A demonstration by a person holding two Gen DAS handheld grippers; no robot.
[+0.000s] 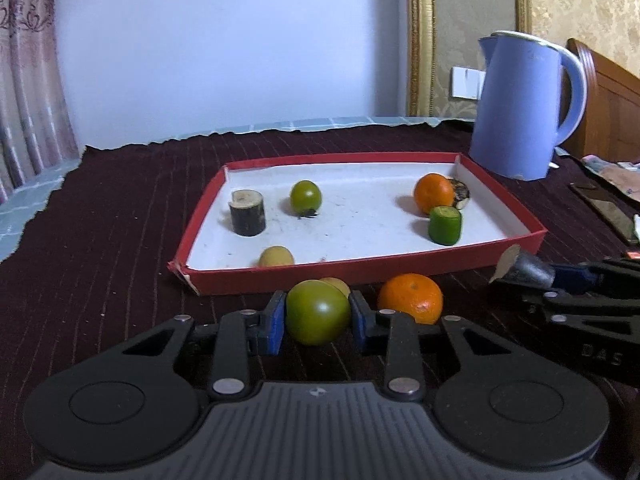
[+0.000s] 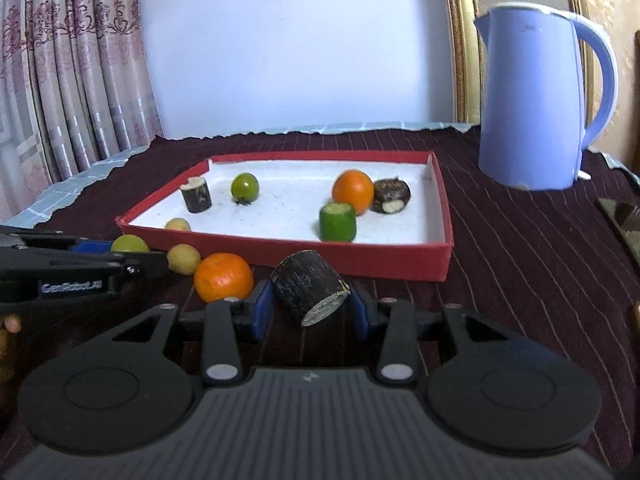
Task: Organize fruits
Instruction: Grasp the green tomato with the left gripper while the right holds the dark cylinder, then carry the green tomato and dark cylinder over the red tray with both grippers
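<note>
Left tool (image 1: 318, 318) is clenched on a green tomato (image 1: 318, 312), blue pads (image 1: 276, 322) pressing both sides of it, just in front of the red tray (image 1: 360, 272). Right beside it on the dark striped cloth (image 1: 100, 260) sits an orange (image 1: 412, 296), with a small yellow fruit (image 1: 338, 284) peeking out behind the tomato. Over on the right, the right tool (image 2: 310, 300) is gripping a dark cut stalk piece (image 2: 308, 290), tilted, its pale cut end facing the camera, close to the tray's near wall.

Inside the tray, on the white floor: a second dark stalk piece (image 1: 248, 212) standing upright at the left, another green tomato (image 1: 306, 196) next to it, a yellow fruit (image 1: 276, 257) against the near wall. At the right end, a second orange (image 1: 434, 192), a green cut piece (image 1: 445, 224) upright just in front of it, and a dark brown nut-like thing (image 2: 390, 196) touching the orange from behind.

A blue kettle (image 1: 524, 108) stands on the tabletop beyond the tray's right corner. Pink curtain (image 2: 60, 80) at far left, pale wall behind. A fingertip (image 2: 12, 323) shows at the left edge of the right view, under the left tool.
</note>
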